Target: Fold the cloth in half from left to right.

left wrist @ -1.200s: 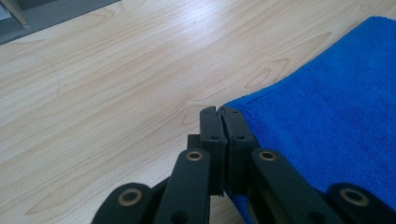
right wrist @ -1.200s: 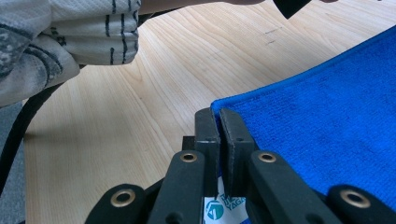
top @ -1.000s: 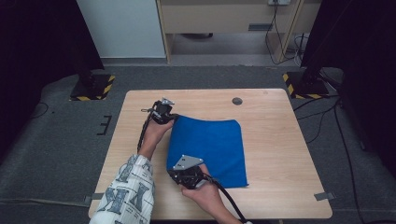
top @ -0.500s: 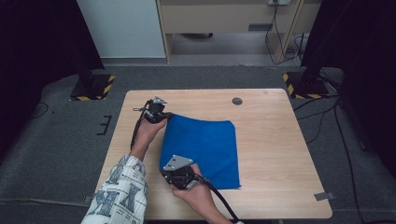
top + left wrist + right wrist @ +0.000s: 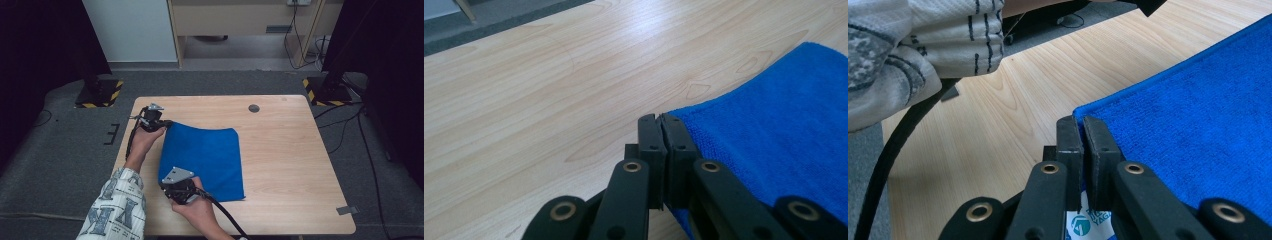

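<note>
One table (image 5: 280, 150), one blue cloth (image 5: 210, 155) lying flat at about 9 o'clock of the middle. Two grippers: left gripper (image 5: 159, 122) pinched tight on the far corner at 11 o'clock, right gripper (image 5: 181, 192) pinched tight on the near corner at 7 o'clock. Best to pull both corners evenly, low and slow, keeping the edge straight and both pinches firm.

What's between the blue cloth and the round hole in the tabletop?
Bare wood. In the high view the table shows nothing between the blue cloth, on its far right corner side, and the dark round hole.
</note>
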